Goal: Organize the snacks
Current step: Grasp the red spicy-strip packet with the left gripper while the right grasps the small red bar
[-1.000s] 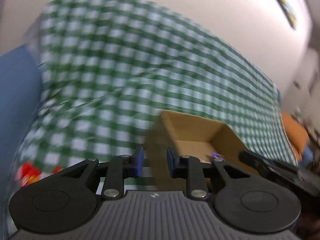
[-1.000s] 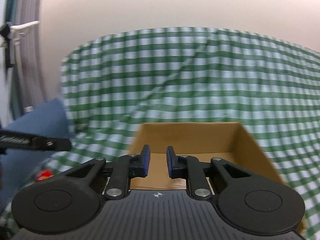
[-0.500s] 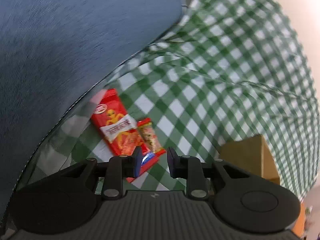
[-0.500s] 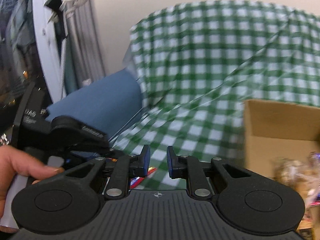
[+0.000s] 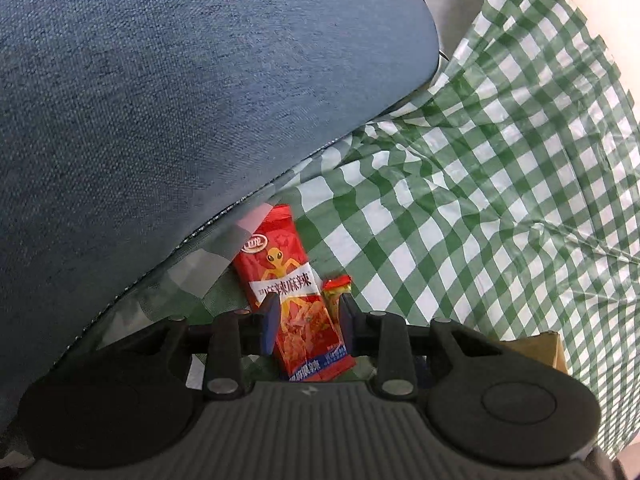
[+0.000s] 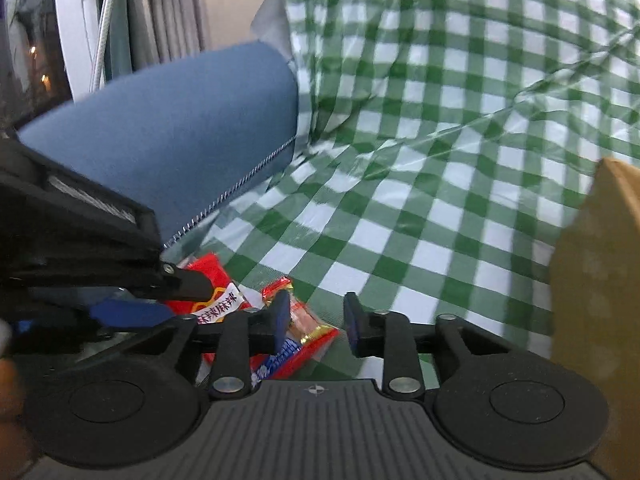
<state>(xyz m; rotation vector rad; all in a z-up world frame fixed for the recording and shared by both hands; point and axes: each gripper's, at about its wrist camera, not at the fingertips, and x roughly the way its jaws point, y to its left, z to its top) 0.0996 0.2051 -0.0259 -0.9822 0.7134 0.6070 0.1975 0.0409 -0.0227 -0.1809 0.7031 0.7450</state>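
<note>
Left hand-held gripper (image 5: 307,307) opening, straddling red snack packet (image 5: 294,296), apparently unpinched; right hand-held gripper (image 6: 316,309) opening, empty.

1. The left tongs (image 5: 307,312), a second ago facing the cardboard box (image 5: 540,350) across the green-checked cloth (image 5: 480,184), now tilt down over the large red snack packet (image 5: 290,292) beside the blue cushion (image 5: 160,100); the box shows only as a corner at the right edge.
2. Their jaws are opening; the packet lies between them, where half a second ago it lay just beyond the tips.
3. The right tongs (image 6: 316,320) have swung left from the box to the small red packet (image 6: 308,326); their jaws, nearly closed before, are opening; nothing is gripped.
4. The left tool (image 6: 120,280), farther off earlier, now sits close at the left.
</note>
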